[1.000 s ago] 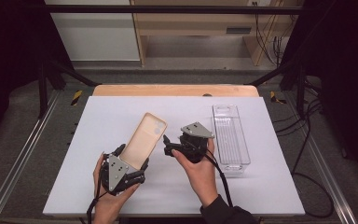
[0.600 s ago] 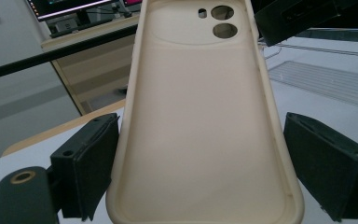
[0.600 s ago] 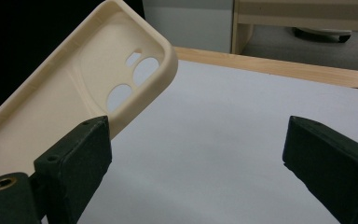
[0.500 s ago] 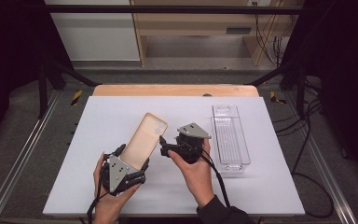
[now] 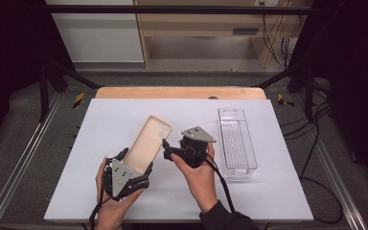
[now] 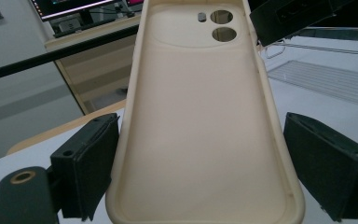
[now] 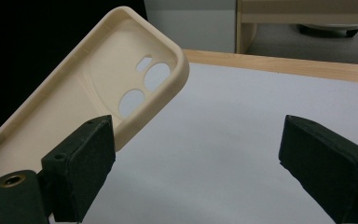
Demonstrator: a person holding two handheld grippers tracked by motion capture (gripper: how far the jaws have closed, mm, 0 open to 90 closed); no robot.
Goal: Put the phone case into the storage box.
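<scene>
Black tongs (image 5: 166,154), grey three-cornered plates.

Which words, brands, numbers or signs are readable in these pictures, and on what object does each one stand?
None can be read.
Phone case: plain cream inside, no print.
Clear tray: no label to be seen.
Monitor in the left gripper view: bright strips on its screen, too blurred to read.

Even, soft light falls from above on the white table (image 5: 124,115), which is the brightest area in the high view; around the table the room sinks into near black. Shadows on the table are faint and short. No strong glare. The high view is slightly soft. In both gripper views the black jaws near the lens are blurred, and the background beyond the table is hazy.
</scene>
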